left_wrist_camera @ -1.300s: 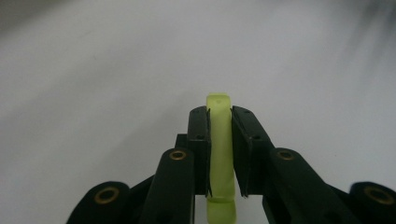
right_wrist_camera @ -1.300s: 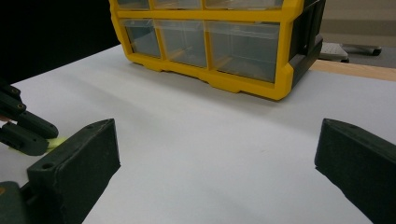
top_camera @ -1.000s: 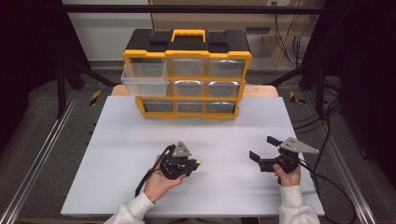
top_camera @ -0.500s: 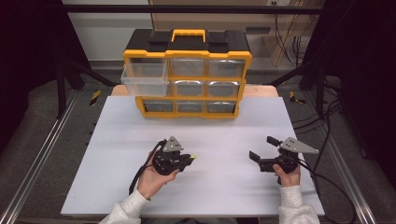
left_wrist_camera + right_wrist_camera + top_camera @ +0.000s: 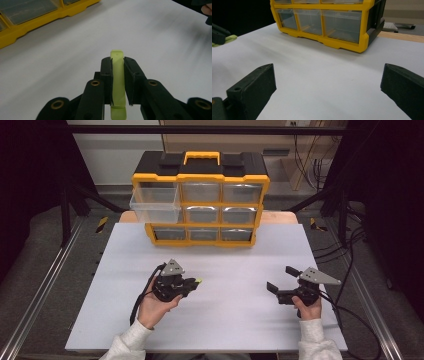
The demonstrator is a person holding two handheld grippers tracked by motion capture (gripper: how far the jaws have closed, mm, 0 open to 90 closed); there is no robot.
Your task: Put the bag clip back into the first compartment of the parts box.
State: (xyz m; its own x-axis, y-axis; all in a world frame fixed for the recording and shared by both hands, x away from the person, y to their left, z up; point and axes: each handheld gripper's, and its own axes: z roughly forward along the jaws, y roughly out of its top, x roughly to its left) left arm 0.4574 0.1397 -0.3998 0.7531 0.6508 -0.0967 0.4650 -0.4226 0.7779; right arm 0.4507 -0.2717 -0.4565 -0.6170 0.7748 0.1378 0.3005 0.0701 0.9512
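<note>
As left gripper (image 5: 117,82) clamps green strip (image 5: 117,75), palm upturned

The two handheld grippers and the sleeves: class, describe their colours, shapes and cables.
Both the left gripper and the right gripper are black, each with two blocky jaws, a grey three-cornered plate on top and a trailing black cable. Brass-coloured rivets mark the left's linkages. The sleeves are white.
</note>
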